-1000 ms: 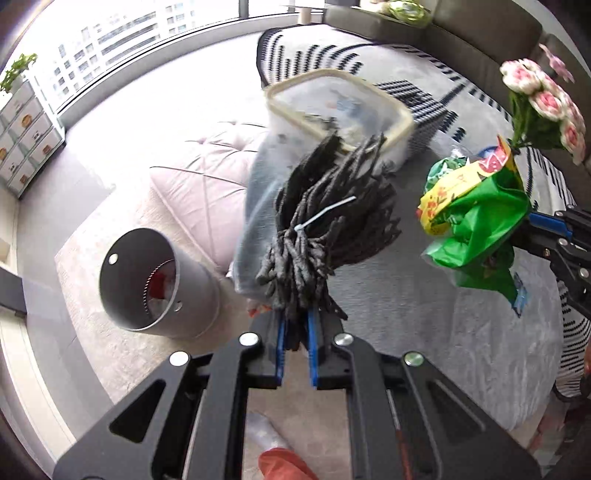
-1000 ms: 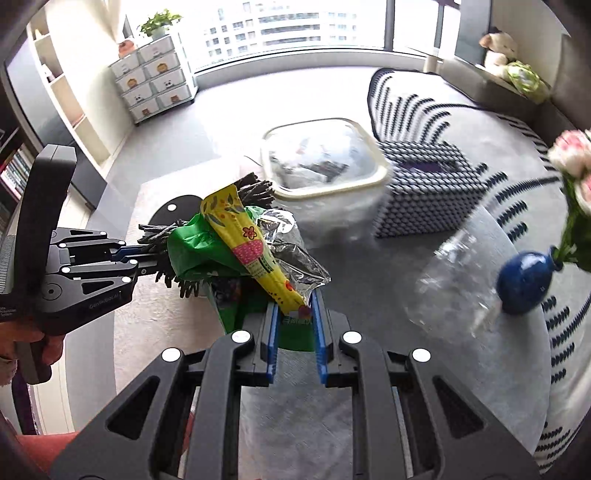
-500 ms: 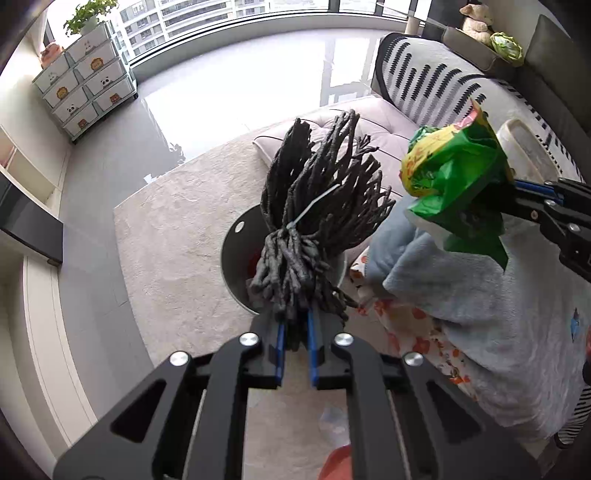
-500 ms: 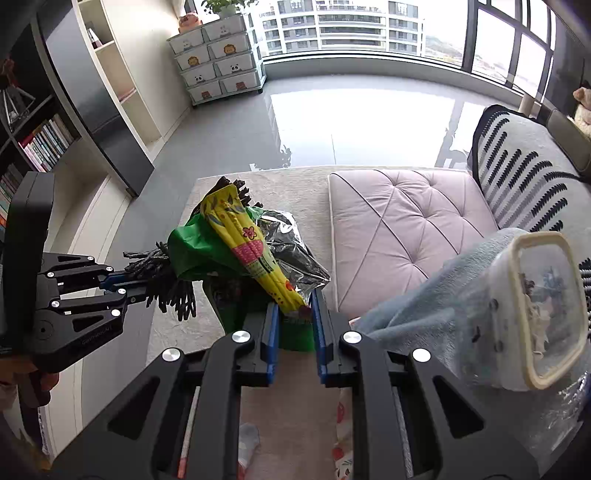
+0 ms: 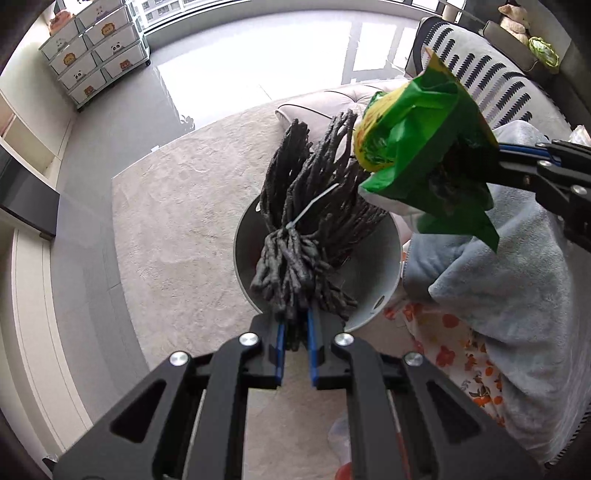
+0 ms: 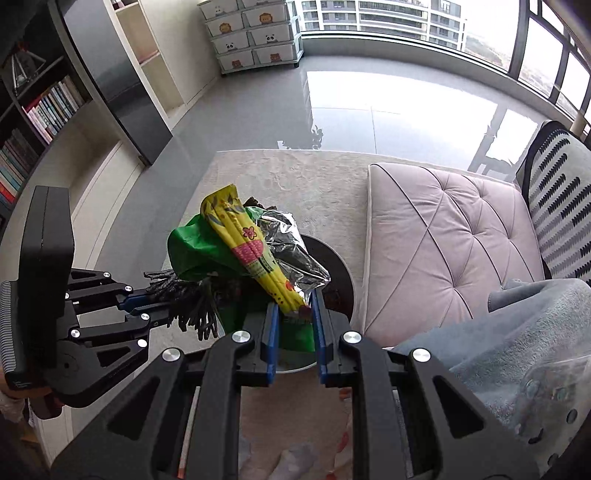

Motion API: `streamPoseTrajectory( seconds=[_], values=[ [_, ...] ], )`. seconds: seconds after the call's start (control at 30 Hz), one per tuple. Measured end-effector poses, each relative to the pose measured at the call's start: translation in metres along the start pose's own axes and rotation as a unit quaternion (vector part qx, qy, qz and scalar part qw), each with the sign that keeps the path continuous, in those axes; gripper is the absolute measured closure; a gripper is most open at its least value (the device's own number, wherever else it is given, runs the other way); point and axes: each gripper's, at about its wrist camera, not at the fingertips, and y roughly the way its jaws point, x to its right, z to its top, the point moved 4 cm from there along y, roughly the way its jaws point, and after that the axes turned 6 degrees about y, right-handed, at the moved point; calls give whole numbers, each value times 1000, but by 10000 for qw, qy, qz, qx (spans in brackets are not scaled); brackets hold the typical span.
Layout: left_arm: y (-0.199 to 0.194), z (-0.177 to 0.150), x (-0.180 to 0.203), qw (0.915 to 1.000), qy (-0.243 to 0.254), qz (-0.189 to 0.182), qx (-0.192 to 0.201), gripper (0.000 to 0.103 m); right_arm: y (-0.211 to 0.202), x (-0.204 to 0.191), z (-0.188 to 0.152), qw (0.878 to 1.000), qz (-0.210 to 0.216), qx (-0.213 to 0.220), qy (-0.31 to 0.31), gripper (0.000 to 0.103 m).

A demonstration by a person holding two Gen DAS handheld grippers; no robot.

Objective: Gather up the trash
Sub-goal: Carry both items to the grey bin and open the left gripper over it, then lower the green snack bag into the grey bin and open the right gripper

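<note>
My left gripper (image 5: 295, 325) is shut on a dark grey stringy bundle tied with a white zip tie (image 5: 310, 206) and holds it right over the open mouth of a grey round bin (image 5: 380, 273) on the rug. My right gripper (image 6: 293, 314) is shut on a green and yellow snack wrapper with silver foil (image 6: 236, 251), held above the same bin (image 6: 340, 273). In the left wrist view the wrapper (image 5: 424, 147) hangs at the upper right, beside the bundle. The bundle also shows in the right wrist view (image 6: 188, 299).
A pink tufted cushion (image 6: 443, 236) lies right of the bin. A light blue blanket (image 5: 517, 288) and a floral cloth (image 5: 454, 354) lie on the right. A beige rug (image 5: 184, 221) covers the floor. Drawers (image 6: 255, 33) and a bookshelf (image 6: 44, 110) stand along the far walls.
Both grippers have swung away from the table toward the floor. The bin has come under the bundle and the wrapper, and both items are now closer together above it.
</note>
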Motion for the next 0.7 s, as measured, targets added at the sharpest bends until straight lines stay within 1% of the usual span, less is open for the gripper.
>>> streamPoseTrajectory(
  seconds=[0.13, 0.2, 0.47, 0.53, 0.6, 0.63, 0.67, 0.7],
  values=[
    [9, -3, 2, 9999, -110, -63, -104, 92, 11, 2, 3, 9999, 20, -99, -54, 88],
    [11, -5, 1, 9997, -180, -97, -135, 89, 15, 1, 3, 9999, 30, -148, -76, 88],
    [13, -9, -5, 9994, -268, -115, -199, 88, 21, 0, 9, 9997, 40, -199, -113, 88],
    [12, -9, -7, 9993, -287, -112, -199, 82, 22, 0, 9, 9997, 44, -204, -113, 88],
    [12, -8, -8, 9993, -301, -103, -189, 69, 23, -1, 10, 9997, 45, -211, -110, 88],
    [12, -8, -8, 9993, -301, -101, -179, 64, 23, -1, 10, 9997, 49, -211, -108, 88],
    [11, -8, -9, 9994, -306, -102, -159, 55, 24, -1, 10, 9997, 51, -217, -110, 88],
    [11, -7, -9, 9994, -314, -106, -131, 48, 25, -1, 11, 9997, 47, -220, -112, 88]
  ],
)
